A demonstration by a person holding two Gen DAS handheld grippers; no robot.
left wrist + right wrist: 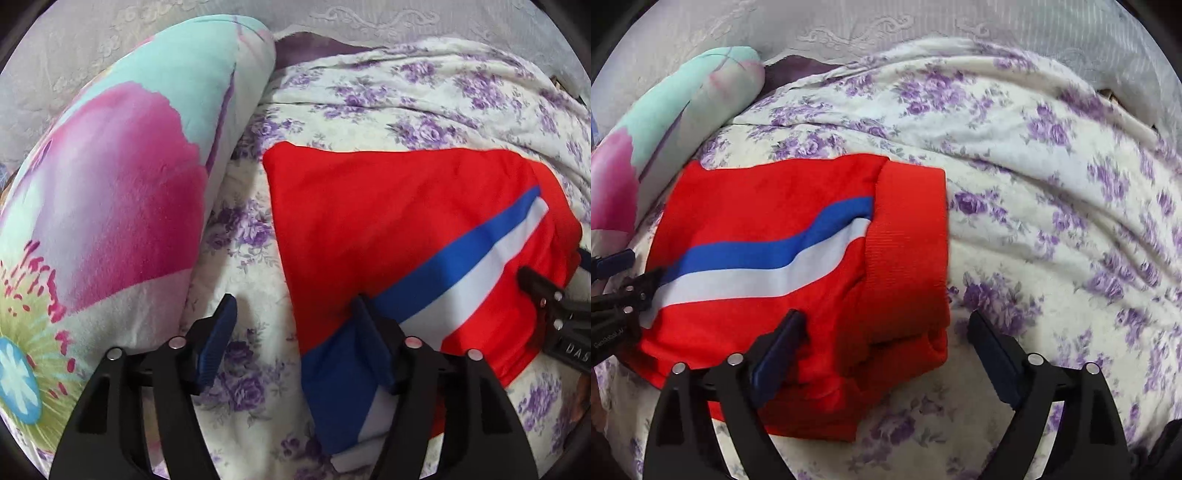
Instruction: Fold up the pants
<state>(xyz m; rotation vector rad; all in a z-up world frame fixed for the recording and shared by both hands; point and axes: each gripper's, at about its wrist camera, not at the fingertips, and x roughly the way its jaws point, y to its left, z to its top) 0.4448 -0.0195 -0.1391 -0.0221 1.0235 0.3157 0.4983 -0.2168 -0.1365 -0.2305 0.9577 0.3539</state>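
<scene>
Pants (pixel 768 236) look basically folded, a compact red bundle lying on the floral sheet (pixel 1052 177). Both grippers, left (pixel 295 332) and right (pixel 886 350), are spread wide, holding nothing. Maybe 1 last tidy-up left.

We see red pants (pixel 746 206) w/ blue & white stripe – cream bedsheet (pixel 1052 206) w/ purple florals – pink/mint flower-print blanket (pixel 122 177).
</scene>
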